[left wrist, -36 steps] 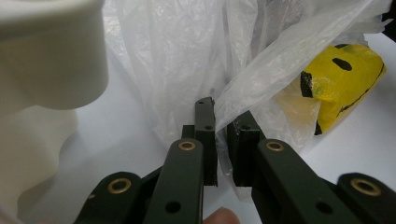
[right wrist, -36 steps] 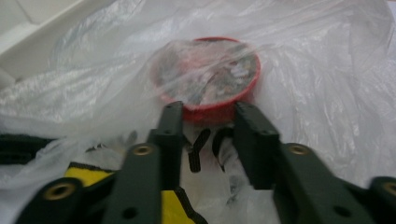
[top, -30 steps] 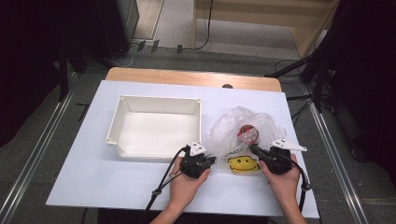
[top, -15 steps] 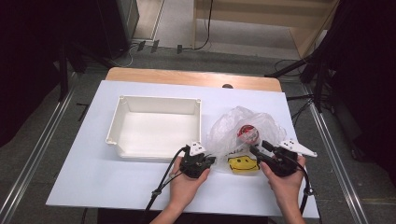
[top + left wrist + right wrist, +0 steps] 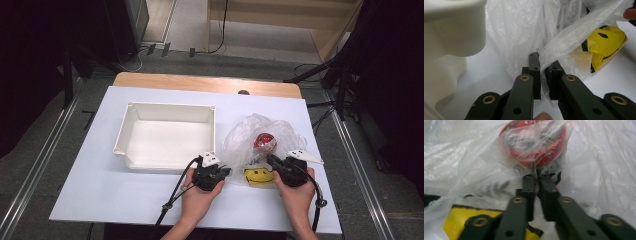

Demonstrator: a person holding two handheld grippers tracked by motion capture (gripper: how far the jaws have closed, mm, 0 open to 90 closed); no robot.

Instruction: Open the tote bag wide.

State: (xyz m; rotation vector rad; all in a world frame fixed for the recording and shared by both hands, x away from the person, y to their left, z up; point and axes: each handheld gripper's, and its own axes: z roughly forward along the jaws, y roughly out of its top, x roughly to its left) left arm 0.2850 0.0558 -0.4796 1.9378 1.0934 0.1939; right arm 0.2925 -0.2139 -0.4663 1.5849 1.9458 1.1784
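The white table carries everything I am working with. On its left half sits the white tray, a rectangular open bin with raised walls, its near wall just beyond my left hand. In my left gripper view its rounded corner stands close at the upper left.

To the right of the tray lies the clear plastic bag, crumpled and slack, spread across the table surface between and beyond my two grippers. Seen from above, the near edge of the bag reaches both of my tools.

My left gripper rests low at the bag's left near edge. Its jaws are clamped on a fold of the bag film; the film runs between the two pads and rises away to the upper right.

My right gripper sits at the bag's right near side. Its jaws have just been closing, and they now stand nearly together with wrinkled film at their tips. I cannot tell for certain whether the film is pinched between the pads or merely lies against them.

Inside the bag, just beyond the right jaw tips, sits a red round container, seen through the film. The yellow smiley-face pouch lies on the table between my two grippers, partly under the film, at the bag's near edge.
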